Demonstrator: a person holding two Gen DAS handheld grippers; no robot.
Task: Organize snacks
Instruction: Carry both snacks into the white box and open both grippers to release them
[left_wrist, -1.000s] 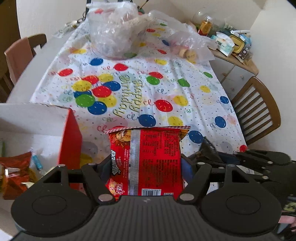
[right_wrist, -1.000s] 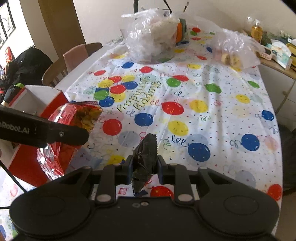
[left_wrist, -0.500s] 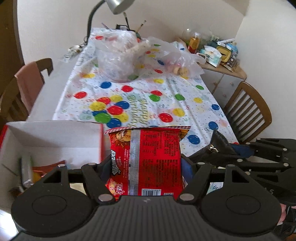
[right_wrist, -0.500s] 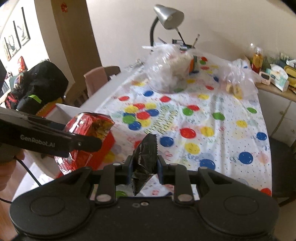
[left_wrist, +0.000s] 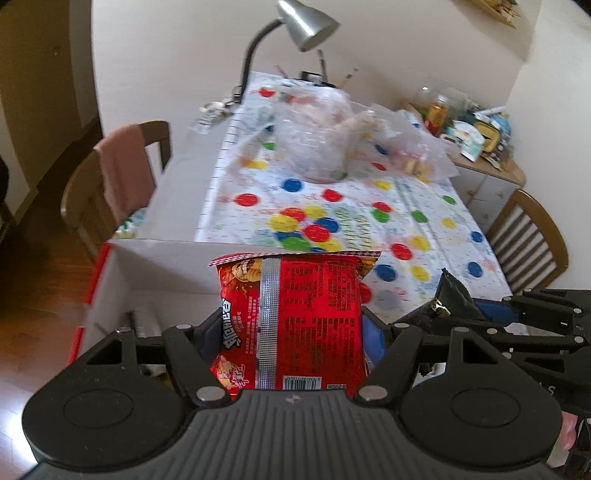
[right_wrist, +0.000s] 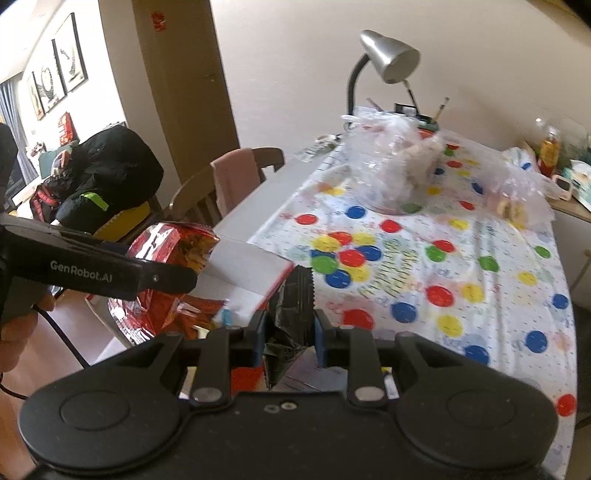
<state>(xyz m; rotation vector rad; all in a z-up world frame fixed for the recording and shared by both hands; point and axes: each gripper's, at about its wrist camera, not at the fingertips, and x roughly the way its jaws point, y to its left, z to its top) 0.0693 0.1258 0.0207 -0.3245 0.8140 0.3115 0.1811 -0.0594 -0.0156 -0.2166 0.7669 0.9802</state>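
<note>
Left wrist view: table lying under a balloon-print cloth, wooden chairs either side, grey lamp at the far end. Crinkled clear bags sitting mid-table. Left gripper is clamping a glossy red packet upright over a red-and-white box; orange wrappers lying inside, right view. Right gripper is pinching a crumpled black packet at the box's near corner.
</note>
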